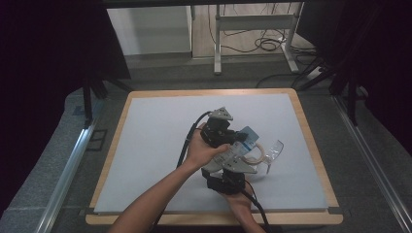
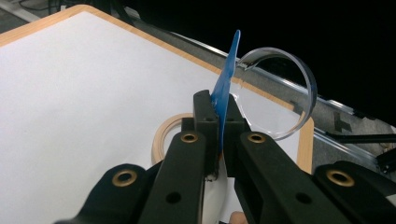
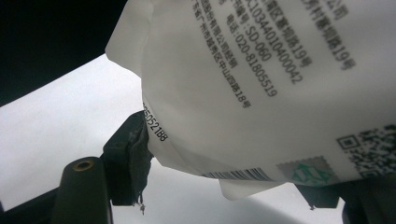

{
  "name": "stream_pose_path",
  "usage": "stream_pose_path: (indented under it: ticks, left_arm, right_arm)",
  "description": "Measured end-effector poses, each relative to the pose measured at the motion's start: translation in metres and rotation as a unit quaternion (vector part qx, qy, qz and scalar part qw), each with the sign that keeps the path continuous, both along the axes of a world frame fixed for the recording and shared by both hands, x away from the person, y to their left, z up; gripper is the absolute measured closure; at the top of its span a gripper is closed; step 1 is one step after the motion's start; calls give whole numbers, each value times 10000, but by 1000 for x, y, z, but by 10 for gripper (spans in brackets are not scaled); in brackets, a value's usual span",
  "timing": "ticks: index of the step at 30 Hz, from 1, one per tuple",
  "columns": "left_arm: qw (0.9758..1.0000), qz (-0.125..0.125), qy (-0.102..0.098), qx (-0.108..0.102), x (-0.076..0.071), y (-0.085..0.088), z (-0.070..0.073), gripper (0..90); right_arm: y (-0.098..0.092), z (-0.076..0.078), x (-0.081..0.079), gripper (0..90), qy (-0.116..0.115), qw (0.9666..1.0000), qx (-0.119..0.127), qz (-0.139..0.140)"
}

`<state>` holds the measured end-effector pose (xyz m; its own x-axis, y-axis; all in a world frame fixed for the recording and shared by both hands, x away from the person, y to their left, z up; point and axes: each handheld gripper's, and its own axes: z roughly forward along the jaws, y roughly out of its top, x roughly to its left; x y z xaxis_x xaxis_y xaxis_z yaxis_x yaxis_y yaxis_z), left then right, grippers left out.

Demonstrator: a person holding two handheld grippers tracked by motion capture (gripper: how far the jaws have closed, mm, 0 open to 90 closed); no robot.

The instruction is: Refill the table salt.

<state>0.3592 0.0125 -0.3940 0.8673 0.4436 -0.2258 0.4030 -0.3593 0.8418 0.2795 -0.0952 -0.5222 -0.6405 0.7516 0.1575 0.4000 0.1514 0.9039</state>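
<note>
The packet is up off the table, a white-and-blue pouch held above the right-centre of the grey mat, caught between both tools. In the left gripper view its blue edge stands up thin and edge-on, straight out from between the two black jaws. The left gripper is clamped hard on that edge, jaws as close as they go, pads pressed flat to either side of the film. The right gripper comes in from below, close to the person's side of the table. In its own view the white back of the pouch hangs across the picture, printed text, a barcode and a square code on it. Its jaws stand fairly wide, one black pad touching the pouch's lower left edge, the other down at the lower right corner. Whether they truly pinch the film, I cannot tell.

Just beyond the packet, a clear round dish is tipped up on its rim. A pale tape ring lies flat on the mat beside it, touching or nearly so. The mat sits on a wooden-edged board. Further back, a white table frame stands on the floor with black cables coiled around its feet.
</note>
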Motion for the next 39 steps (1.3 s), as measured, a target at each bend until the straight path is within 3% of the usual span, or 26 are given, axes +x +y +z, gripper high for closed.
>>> stream_pose_path:
  ticks: [16,25,39]
  left_arm:
    - [9997,-11,-31,255,5,-5,3,900]
    - [9995,11,-4,329,8,-10,4,900]
    - [9981,28,-45,616,10,-18,8,900]
  right_arm:
    - [3,0,3,309,18,9997,234,-52]
    - [5,0,4,316,-76,9996,216,-149]
    - [9,1,7,327,-149,9986,389,-321]
